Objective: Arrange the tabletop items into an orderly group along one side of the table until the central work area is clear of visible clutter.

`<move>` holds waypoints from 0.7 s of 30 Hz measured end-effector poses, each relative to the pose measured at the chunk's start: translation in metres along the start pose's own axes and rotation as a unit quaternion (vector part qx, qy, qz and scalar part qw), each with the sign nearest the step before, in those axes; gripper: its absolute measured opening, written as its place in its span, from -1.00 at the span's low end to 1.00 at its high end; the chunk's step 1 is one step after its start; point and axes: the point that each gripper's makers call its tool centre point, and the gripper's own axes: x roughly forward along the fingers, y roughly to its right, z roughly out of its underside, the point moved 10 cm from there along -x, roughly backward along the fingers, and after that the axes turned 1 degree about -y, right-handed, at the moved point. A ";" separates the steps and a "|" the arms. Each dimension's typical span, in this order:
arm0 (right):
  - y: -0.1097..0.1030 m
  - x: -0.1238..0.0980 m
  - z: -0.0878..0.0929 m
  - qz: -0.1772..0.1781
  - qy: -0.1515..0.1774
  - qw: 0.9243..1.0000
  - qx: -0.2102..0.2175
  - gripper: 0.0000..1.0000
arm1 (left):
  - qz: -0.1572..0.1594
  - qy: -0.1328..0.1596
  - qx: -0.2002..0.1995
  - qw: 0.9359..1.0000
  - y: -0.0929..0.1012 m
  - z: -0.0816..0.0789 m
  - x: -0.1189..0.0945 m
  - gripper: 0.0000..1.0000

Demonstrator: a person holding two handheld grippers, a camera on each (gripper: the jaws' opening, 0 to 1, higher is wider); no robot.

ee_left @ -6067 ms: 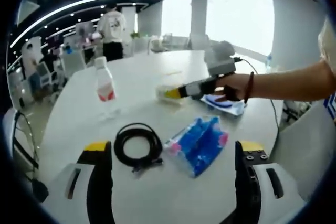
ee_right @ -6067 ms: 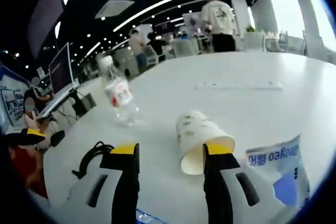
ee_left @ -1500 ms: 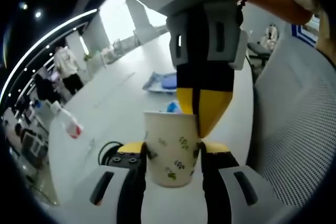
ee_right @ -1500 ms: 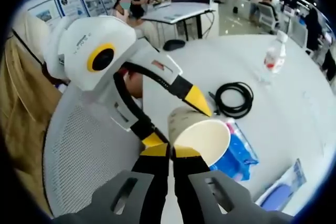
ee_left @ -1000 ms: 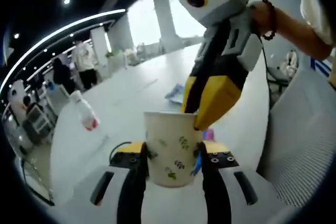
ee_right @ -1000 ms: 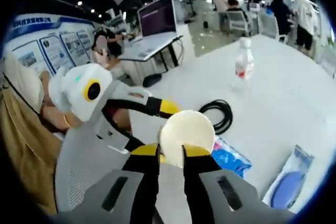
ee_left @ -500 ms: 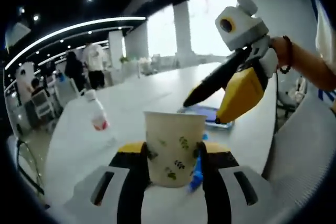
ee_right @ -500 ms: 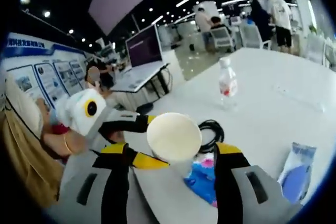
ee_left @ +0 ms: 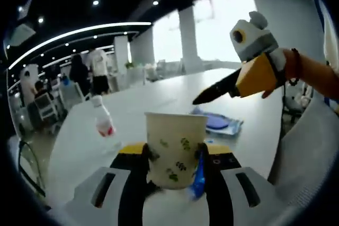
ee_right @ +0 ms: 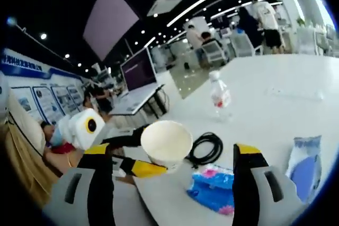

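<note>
In the left gripper view, the paper cup point(ee_left: 175, 149), printed with small green leaves, is held upright between the 2 jaws of the left gripper point(ee_left: 173, 158), which are pressed against its sides; the cup is carried above the white table point(ee_left: 153, 104). To the right, the right gripper point(ee_left: 222, 86) is seen raised over the table in a person's hand point(ee_left: 283, 70), its dark jaws spread apart and holding nothing. A water bottle point(ee_left: 102, 118) with a red label stands to the left, farther out on the table; a flat blue-and-white packet point(ee_left: 218, 123) lies to the right, beyond the cup; a strip of a blue wrapper point(ee_left: 198, 174) shows just beside the right jaw.

In the right gripper view, the jaws are set wide apart; the cup's open mouth point(ee_right: 166, 142) is seen between them, pinched by the left gripper point(ee_right: 130, 154); a coiled black cable point(ee_right: 205, 148) lies beyond it; the blue wrapper point(ee_right: 214, 187) lies near, the packet point(ee_right: 304, 165) at the right, the bottle point(ee_right: 218, 95) farther off.
</note>
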 end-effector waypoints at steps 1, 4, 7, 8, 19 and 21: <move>0.001 -0.001 0.000 0.002 0.003 1.000 -0.001 0.95 | -0.001 0.002 -0.002 1.000 -0.001 0.000 0.000 -0.23; 0.004 -0.007 0.001 0.007 0.015 1.000 -0.004 0.99 | -0.001 0.007 -0.018 1.000 -0.003 0.000 0.001 -0.23; 0.006 -0.011 0.000 0.008 0.034 0.999 -0.003 0.99 | -0.006 0.011 -0.013 1.000 -0.005 0.000 0.002 -0.23; 0.006 -0.012 0.000 0.010 0.037 0.999 0.001 0.99 | -0.008 0.010 -0.012 1.000 -0.005 0.000 0.002 -0.23; 0.009 -0.021 0.004 0.032 0.073 0.996 -0.038 0.99 | 0.001 0.030 -0.045 0.999 -0.009 0.000 0.003 -0.23; 0.009 -0.020 0.004 0.032 0.076 0.996 -0.043 0.99 | 0.004 0.036 -0.054 0.998 -0.011 -0.003 0.003 -0.23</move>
